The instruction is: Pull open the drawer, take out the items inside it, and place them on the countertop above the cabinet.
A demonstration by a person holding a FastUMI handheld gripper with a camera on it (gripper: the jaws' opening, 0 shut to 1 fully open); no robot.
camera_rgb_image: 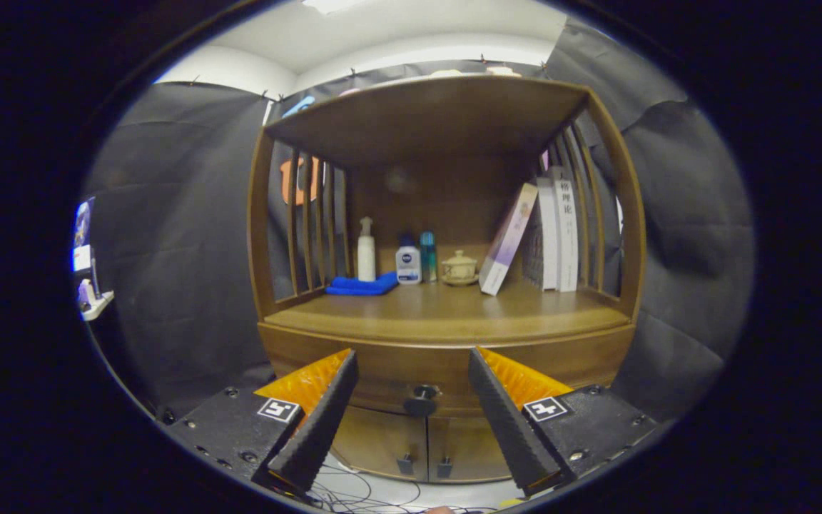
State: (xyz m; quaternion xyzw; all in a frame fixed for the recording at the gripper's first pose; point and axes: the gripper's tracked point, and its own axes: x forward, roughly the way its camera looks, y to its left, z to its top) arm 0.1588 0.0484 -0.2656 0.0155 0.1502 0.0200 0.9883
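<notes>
A wooden cabinet point(447, 343) stands ahead, with an open shelf bay above a countertop point(447, 307). Below the countertop's front edge the drawer point(425, 371) is closed, and its dark round knob point(422, 400) lies between and just beyond my fingers. My gripper point(412, 364) is open, its two black ridged fingers point(325, 414) spread wide with nothing held. The inside of the drawer is hidden. Under the drawer are two small cabinet doors point(425, 446) with dark pulls.
At the back of the countertop sit a blue cloth point(362, 285), a white pump bottle point(366, 253), a small white bottle point(407, 265), a teal bottle point(428, 255), a lidded cup point(459, 268) and leaning books point(539, 235). Cables point(354, 492) lie on the floor.
</notes>
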